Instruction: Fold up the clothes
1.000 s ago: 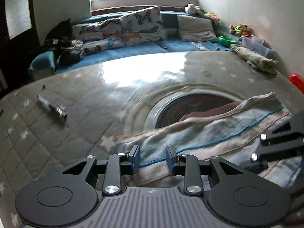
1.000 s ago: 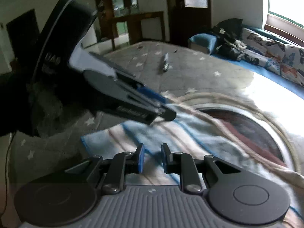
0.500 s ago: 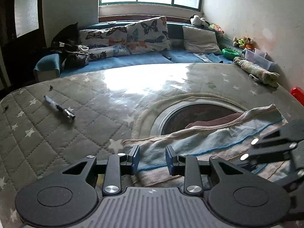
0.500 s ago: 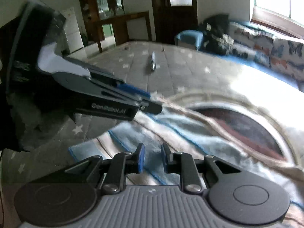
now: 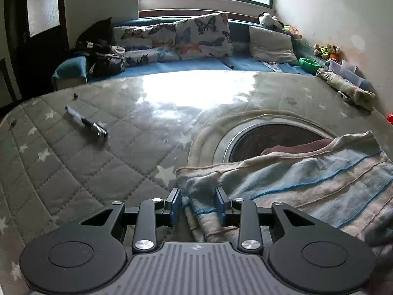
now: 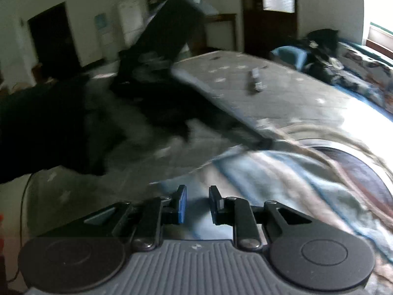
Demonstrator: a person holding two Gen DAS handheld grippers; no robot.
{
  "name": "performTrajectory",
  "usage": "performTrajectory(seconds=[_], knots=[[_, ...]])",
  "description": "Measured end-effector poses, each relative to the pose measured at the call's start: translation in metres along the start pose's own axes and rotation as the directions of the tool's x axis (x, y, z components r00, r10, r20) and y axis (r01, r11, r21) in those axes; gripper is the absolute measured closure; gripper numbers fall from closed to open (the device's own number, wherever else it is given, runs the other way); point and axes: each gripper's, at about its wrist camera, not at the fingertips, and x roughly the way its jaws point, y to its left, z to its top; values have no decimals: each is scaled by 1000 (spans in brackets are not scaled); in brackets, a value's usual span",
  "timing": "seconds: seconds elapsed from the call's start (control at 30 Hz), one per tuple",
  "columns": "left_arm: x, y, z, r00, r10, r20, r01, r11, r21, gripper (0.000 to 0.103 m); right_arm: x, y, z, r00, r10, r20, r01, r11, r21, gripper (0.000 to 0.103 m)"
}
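A striped blue, pink and cream cloth (image 5: 307,184) lies folded on the grey quilted mattress (image 5: 73,172), partly over a round patterned patch. My left gripper (image 5: 198,202) is open, its jaws straddling the cloth's bunched left corner. In the right wrist view the same cloth (image 6: 282,184) spreads ahead and to the right. My right gripper (image 6: 197,202) is open over the cloth's near edge. The left gripper shows there as a blurred dark shape (image 6: 172,61) up and to the left.
A dark pen-like object (image 5: 86,124) lies on the mattress at left. Butterfly pillows (image 5: 203,36) and a grey pillow line the blue bench under the window. Toys and a rolled cloth (image 5: 346,88) lie at the right wall.
Both grippers have pulled back toward the cloth's near-left edge. The left gripper's jaws now sit around the bunched corner. The right gripper has left the left wrist view.
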Motion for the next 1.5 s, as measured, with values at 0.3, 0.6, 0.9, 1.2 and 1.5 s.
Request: performTrajectory(seconds=[0.3,0.6,0.9,1.2,1.5], knots=[[-27,-2,-2,998,32,45,-32,999,1,71,-44,9,-4,1000,19,13,-19,1000,-3,83],[-65,-55,-36,996,-49,78,39,991,127,71,-70,-30,-55,982,-181,-57,187,973,134,83],[-71,-89,-81,996,11,92,-38,955,295,70,-91,-15,-79,980,-196,-40,199,973,120,83],[-91,-101,-66,989,-37,143,3,973,229,70,-158,-62,-116,905,-424,31,390,858,335,83],[-80,-145,-59,983,-132,127,94,959,268,70,-182,-83,-153,889,-459,4,413,804,428,83]])
